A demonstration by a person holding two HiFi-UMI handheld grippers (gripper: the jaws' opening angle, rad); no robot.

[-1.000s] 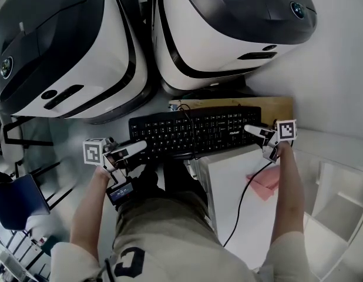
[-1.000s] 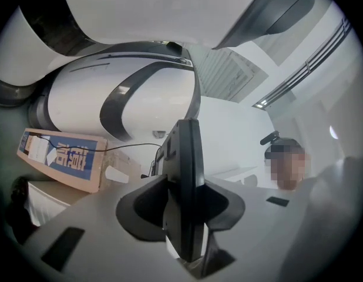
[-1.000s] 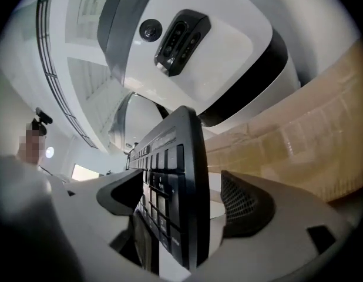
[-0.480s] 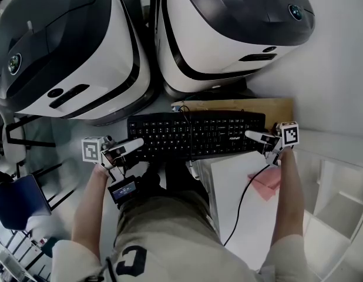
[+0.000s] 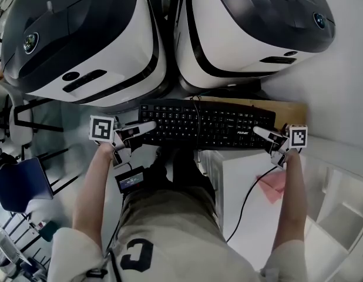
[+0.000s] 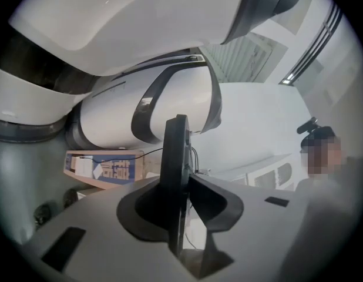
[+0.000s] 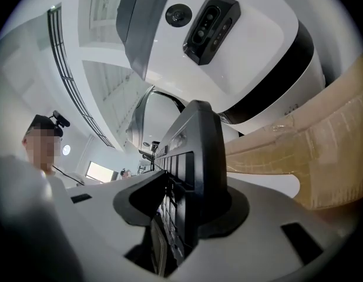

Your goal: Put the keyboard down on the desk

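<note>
A black keyboard [image 5: 205, 125] hangs level in front of me, above the near edge of a white desk [image 5: 246, 181]. My left gripper [image 5: 147, 128] has the keyboard's left end between its jaws, which are closing on it. In the left gripper view the thin keyboard edge [image 6: 175, 169] stands upright between the dark pads of the left gripper [image 6: 181, 188]. My right gripper [image 5: 261, 134] is shut on the right end. The right gripper view shows the keyboard [image 7: 199, 157] with its keys clamped in the right gripper [image 7: 181, 198].
Two big white-and-black machines [image 5: 81, 46] [image 5: 252, 28] stand just beyond the keyboard. A cardboard box [image 5: 290, 109] lies behind its right end. A pink sheet [image 5: 272, 184] and a black cable [image 5: 247, 200] rest on the desk. A dark chair [image 5: 17, 184] is at the left.
The keyboard, with a gripper at each end, has shifted right and a little farther from my body, toward the machines. The head view has swung along with it.
</note>
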